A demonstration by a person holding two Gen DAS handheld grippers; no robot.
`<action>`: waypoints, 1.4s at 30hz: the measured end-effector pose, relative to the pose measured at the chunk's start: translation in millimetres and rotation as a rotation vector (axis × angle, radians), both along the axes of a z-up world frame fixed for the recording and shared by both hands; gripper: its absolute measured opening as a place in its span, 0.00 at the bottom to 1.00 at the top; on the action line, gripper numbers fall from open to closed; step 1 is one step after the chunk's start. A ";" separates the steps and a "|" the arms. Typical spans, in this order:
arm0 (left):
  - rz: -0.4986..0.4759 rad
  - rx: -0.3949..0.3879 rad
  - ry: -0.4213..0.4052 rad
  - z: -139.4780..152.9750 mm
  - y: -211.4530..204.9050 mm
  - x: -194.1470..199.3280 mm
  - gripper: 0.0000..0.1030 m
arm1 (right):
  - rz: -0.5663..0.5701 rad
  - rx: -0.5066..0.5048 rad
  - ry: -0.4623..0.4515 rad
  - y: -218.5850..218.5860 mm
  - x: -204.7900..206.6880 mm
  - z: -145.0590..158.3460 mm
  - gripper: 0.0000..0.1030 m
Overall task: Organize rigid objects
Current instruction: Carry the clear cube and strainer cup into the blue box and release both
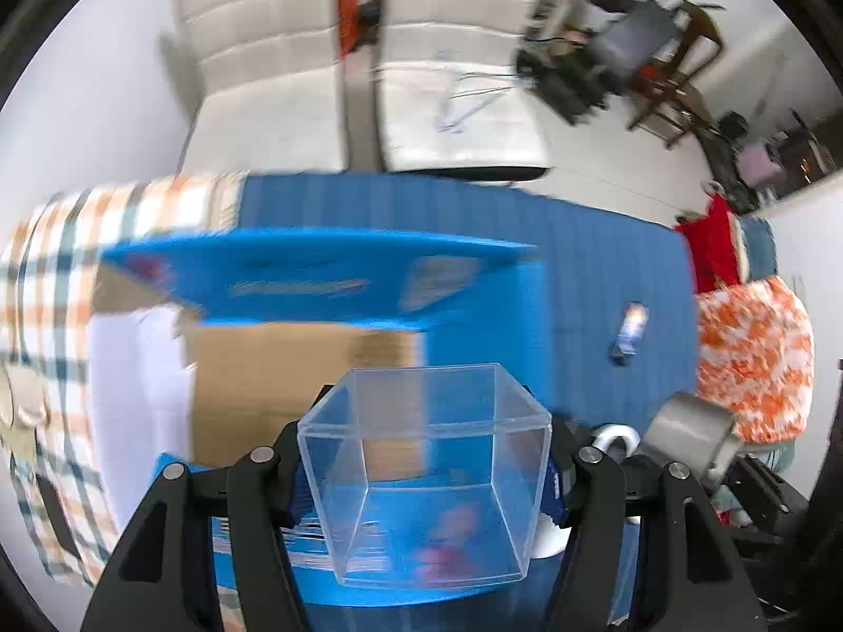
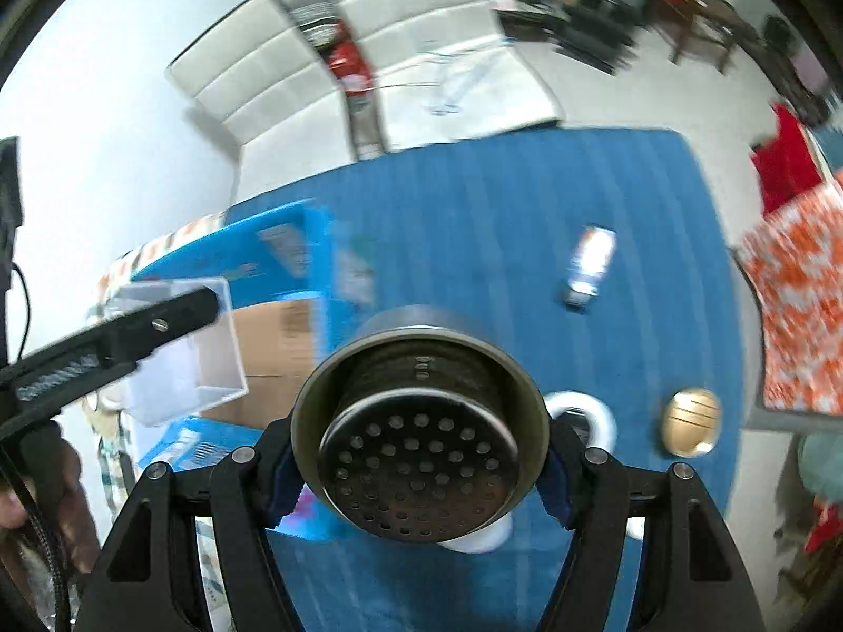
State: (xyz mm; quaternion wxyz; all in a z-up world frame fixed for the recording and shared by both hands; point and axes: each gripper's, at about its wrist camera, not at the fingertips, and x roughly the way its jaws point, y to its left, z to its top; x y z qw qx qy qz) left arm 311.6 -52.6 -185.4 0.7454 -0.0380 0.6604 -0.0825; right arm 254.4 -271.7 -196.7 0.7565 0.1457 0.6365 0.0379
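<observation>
Blue cloth (image 1: 579,274) covers the work surface; I read it in both wrist views. A white sofa (image 1: 295,52) stands behind it.

An open cardboard box (image 1: 284,384) with blue printed flaps lies on the cloth's left part, cavity facing up. Frames are motion-blurred, so the print is unreadable.

My left gripper (image 1: 424,479) is clamped on a clear plastic cube box (image 1: 421,474), jaws pressing its two side walls. The cube is held above the cardboard box's near edge, open mouth toward the camera. In the right wrist view the same cube (image 2: 179,347) shows at the left, over the carton.

My right gripper (image 2: 416,474) is closed around a round metal strainer cup (image 2: 416,442), perforated bottom toward the lens, rim pinched between the blue pads. The left wrist view catches it as a grey cylinder (image 1: 690,442) at lower right.

Below the cup, a white ring-shaped object (image 2: 585,411) rests on the cloth. Just right of it, a gold round lid (image 2: 690,421). Farther back, a small printed packet (image 2: 587,263) lies flat.
</observation>
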 end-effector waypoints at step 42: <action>0.085 -0.074 0.323 -148.7 70.7 80.8 0.98 | 0.193 -0.070 0.198 171.5 112.0 -149.1 0.85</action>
